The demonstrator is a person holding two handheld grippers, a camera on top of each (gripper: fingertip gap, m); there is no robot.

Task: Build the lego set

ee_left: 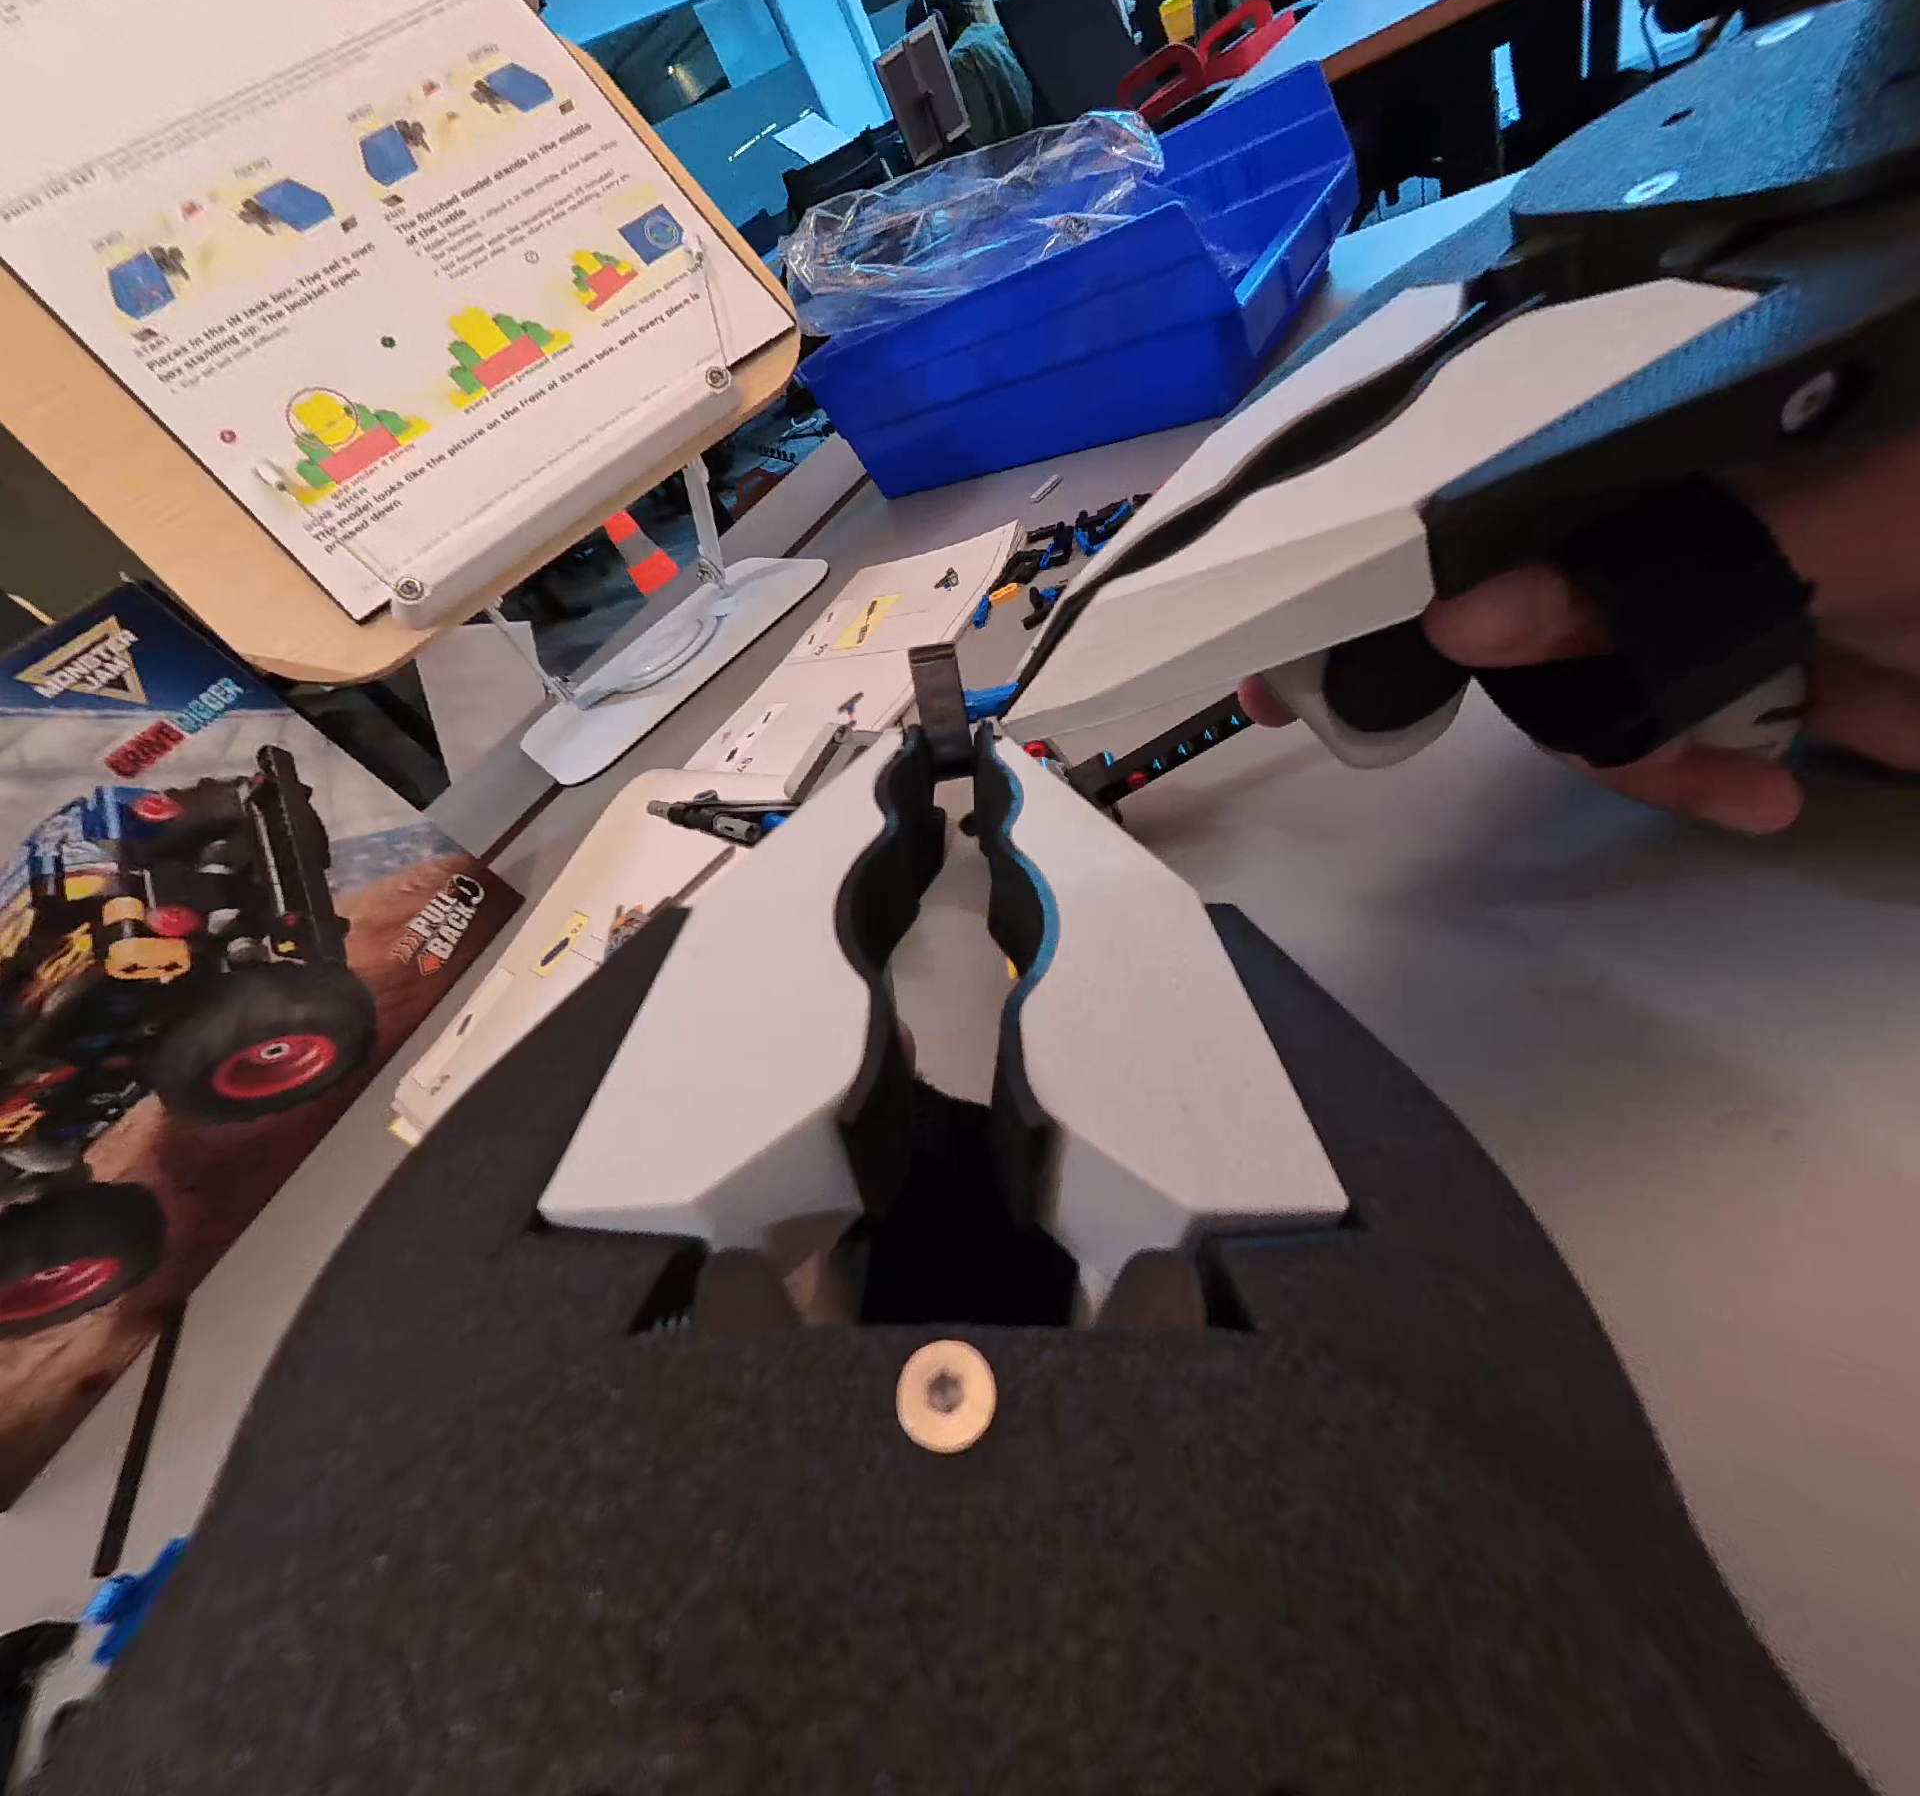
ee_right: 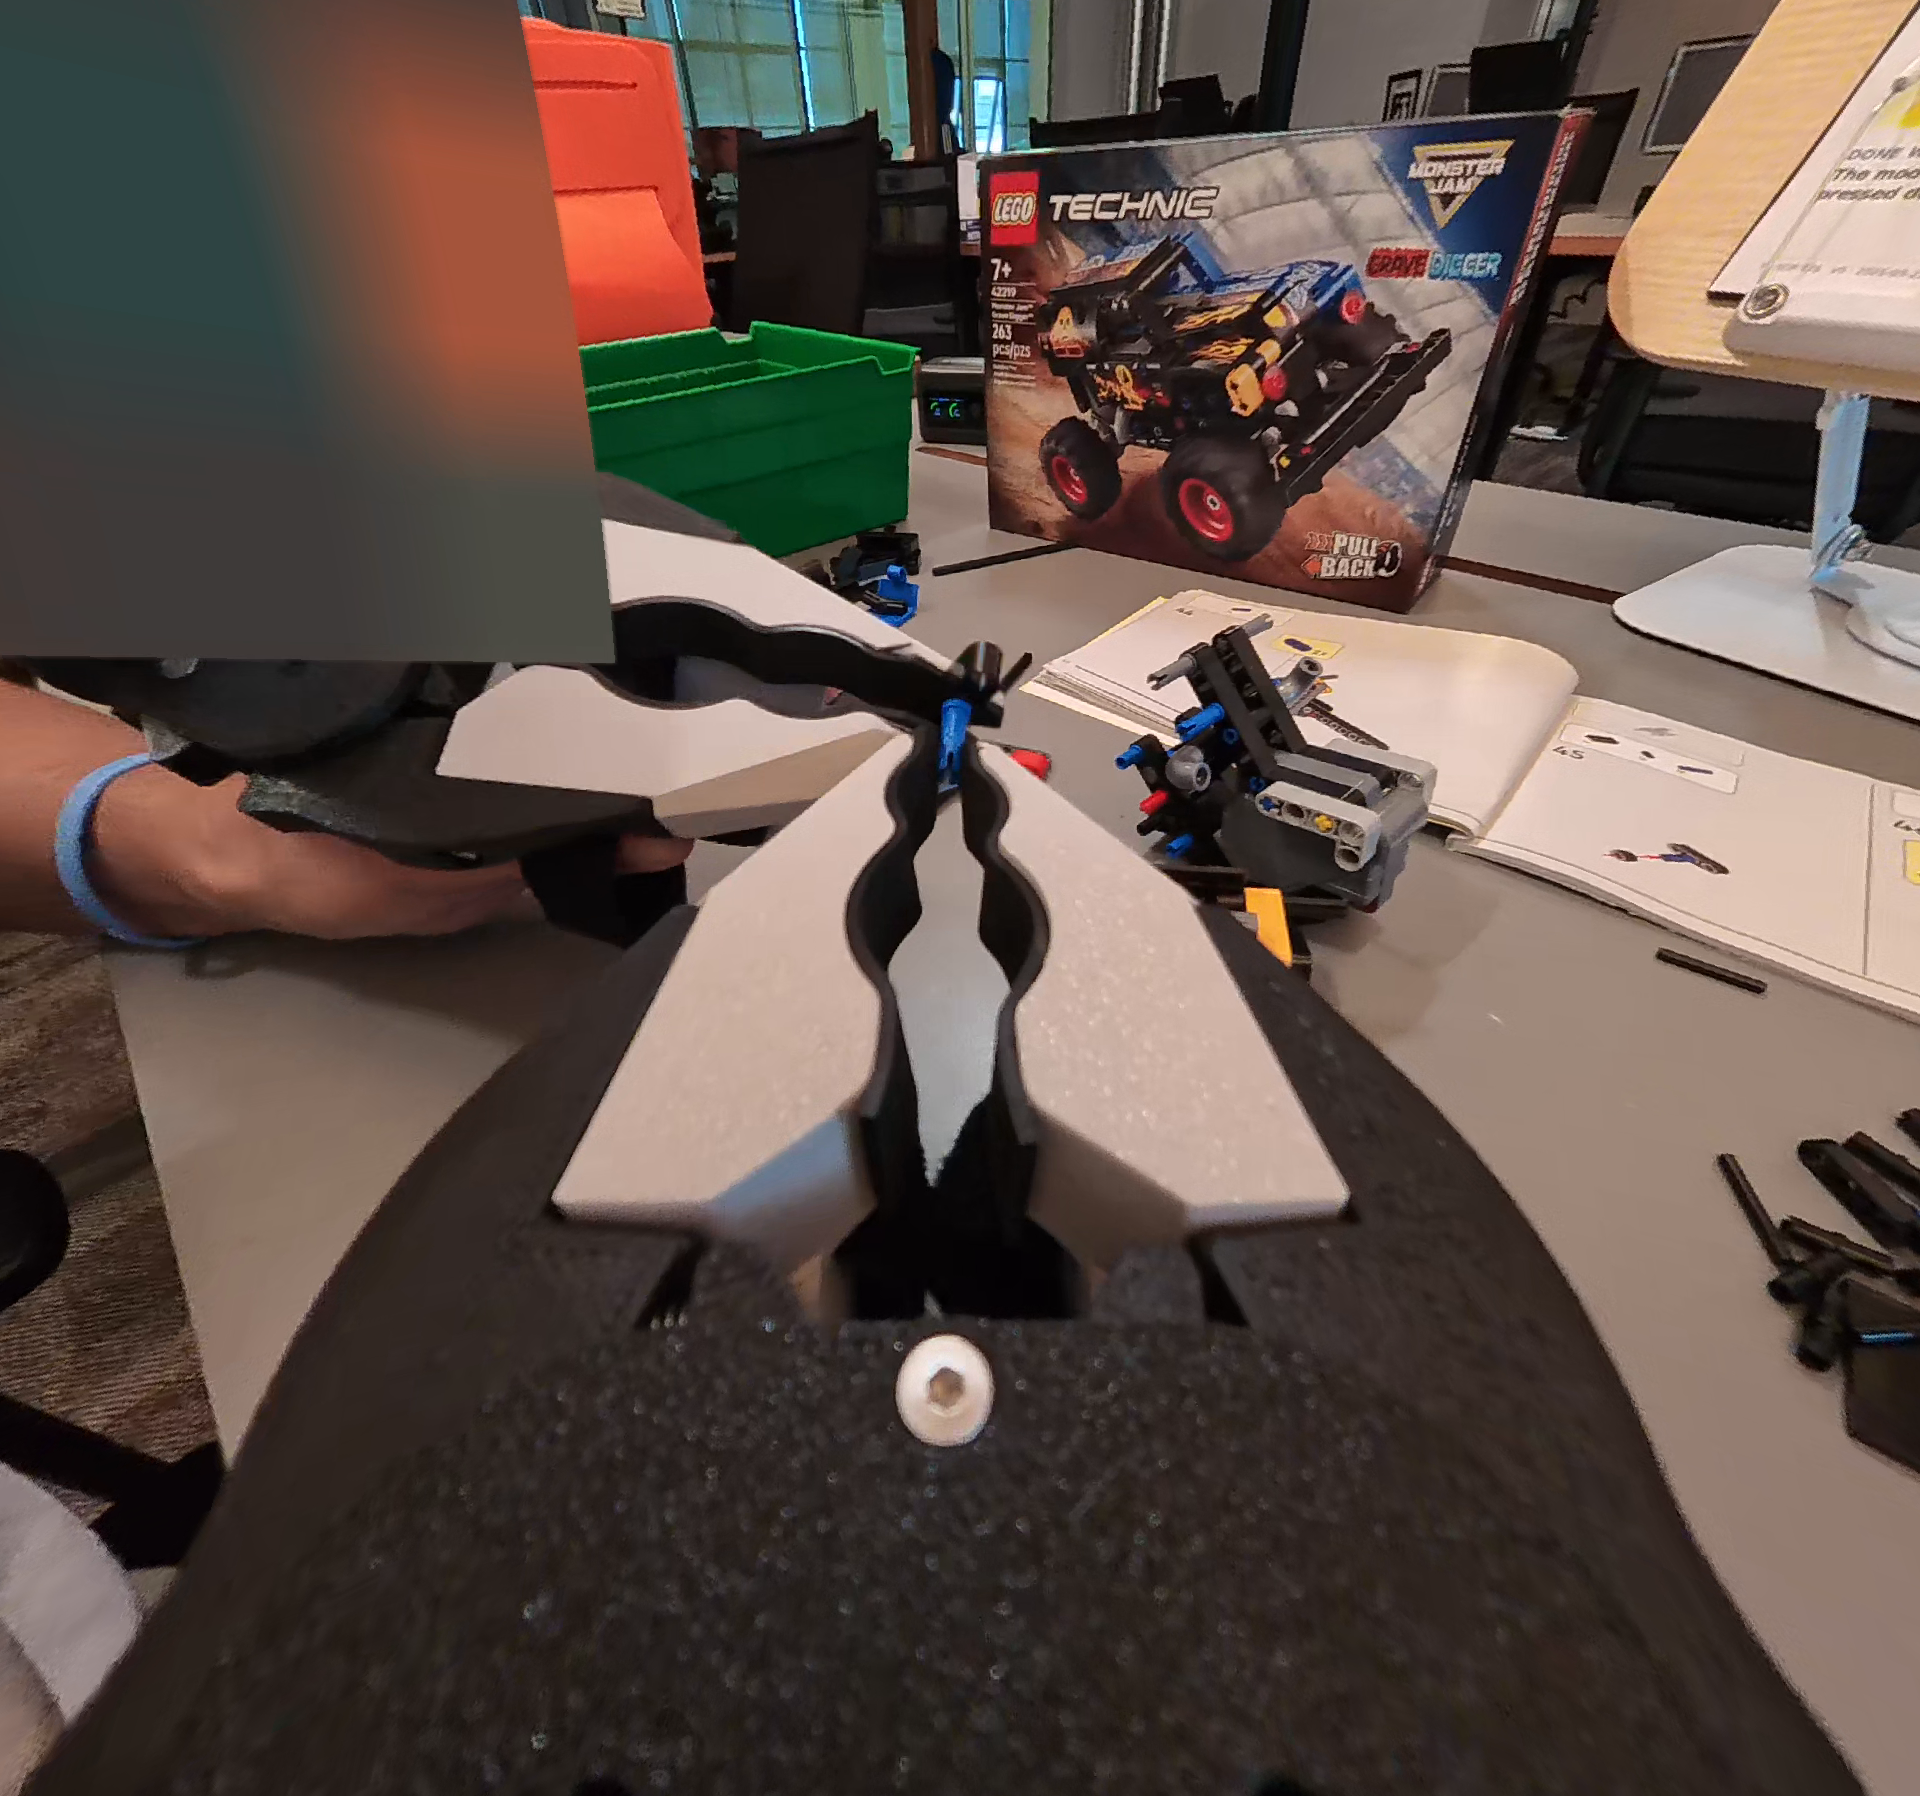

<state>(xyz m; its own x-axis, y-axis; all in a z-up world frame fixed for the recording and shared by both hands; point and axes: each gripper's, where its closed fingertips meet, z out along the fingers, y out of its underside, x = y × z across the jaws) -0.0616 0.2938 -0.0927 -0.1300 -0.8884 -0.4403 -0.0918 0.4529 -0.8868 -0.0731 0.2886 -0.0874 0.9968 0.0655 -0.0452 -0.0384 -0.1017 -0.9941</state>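
Centrally, left tool [ee_left: 943,744] pinching black piece [ee_left: 935,697], right tool [ee_right: 954,744] pinching blue pin [ee_right: 953,720], tips meeting.

Two blue bins [ee_left: 1039,375], one green bin [ee_right: 758,416], one set box [ee_right: 1247,364], one booklet [ee_right: 1455,738].

An open-plan office or lab workspace. Long grey worktop [ee_right: 1558,1123] with more desks behind, a monitor [ee_left: 920,89] and seated people in the background. Large windows [ee_right: 831,32] and dark office chairs [ee_right: 800,219] line the room. Blue [ee_left: 1039,364] and green [ee_right: 748,416] plastic sorting bins sit on the worktop, beside a stand holding an instruction sheet [ee_left: 364,219].
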